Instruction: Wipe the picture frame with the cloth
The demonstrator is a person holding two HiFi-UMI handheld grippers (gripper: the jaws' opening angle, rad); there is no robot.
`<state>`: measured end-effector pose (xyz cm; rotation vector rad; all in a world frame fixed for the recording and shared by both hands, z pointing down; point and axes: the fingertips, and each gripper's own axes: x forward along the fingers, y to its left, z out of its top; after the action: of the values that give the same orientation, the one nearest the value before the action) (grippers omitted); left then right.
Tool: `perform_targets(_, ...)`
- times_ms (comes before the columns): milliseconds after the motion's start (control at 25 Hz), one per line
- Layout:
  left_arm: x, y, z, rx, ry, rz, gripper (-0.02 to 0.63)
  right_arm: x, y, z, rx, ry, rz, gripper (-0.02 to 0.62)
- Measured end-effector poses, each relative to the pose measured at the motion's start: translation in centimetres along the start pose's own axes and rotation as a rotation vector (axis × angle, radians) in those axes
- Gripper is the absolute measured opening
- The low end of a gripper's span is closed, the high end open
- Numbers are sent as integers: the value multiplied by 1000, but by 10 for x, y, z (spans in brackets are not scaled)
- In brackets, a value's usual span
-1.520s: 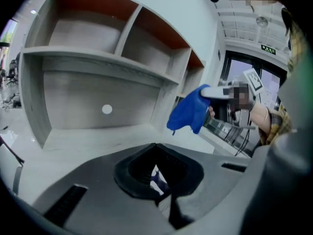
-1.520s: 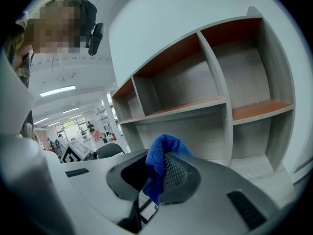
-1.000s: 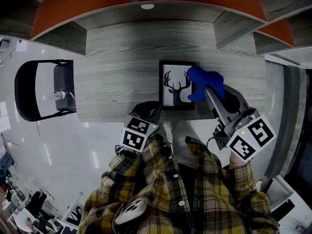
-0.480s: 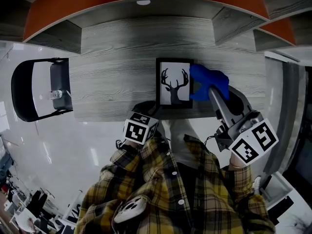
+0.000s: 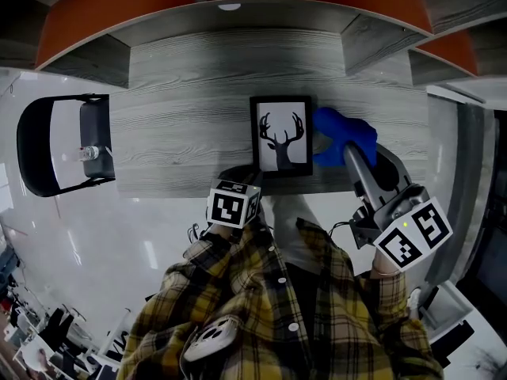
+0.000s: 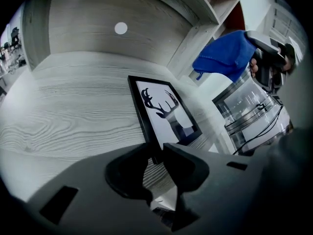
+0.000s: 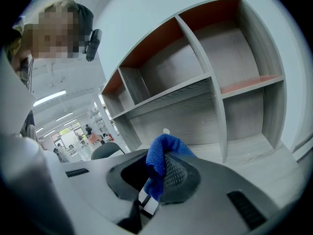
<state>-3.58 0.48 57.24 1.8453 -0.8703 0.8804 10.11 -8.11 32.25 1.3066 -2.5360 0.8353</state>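
Frame pinned at near corner; cloth held off to its R.
Nearest, L gripper (image 6: 155,153): jaws are closed almost fully onto the near corner of the picture frame (image 5: 281,135). Frame is laid flat on grey wood-grain desk (image 5: 182,133); black border, white print w/ black stag head. R gripper (image 7: 155,177): jaws are clamped on bunched blue cloth (image 7: 164,153), seen just beside frame's R edge in head view; contact w/ frame can't be told. Farthest, shelf unit (image 7: 171,94): open compartments, some orange-backed.
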Motion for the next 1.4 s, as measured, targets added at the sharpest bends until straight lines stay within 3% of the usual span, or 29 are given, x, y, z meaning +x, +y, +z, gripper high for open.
perform_targets(160,1,-2,1,-44,2,4,97,1,0,0,-4,6,8,43)
perform_targets(360,4,-2,0,-159,-18,-64,100,8,0,2,-31,26,25,43)
perform_targets(600,2,-1,0,-168,-17,-63,98,41,14,-1,-128,87,95,43)
perform_targets(840,3,-3,-1,-178,-23,-54,98,116,20,-47,-242,235,155,43)
perform_targets(1040,3,-4,-1,-189,-29,-53,98,162,22,-91,-276,352,175,43)
perform_targets(1400,3,-2,-3,-203,-31,-54,98,202,-1,-151,-316,521,119,43)
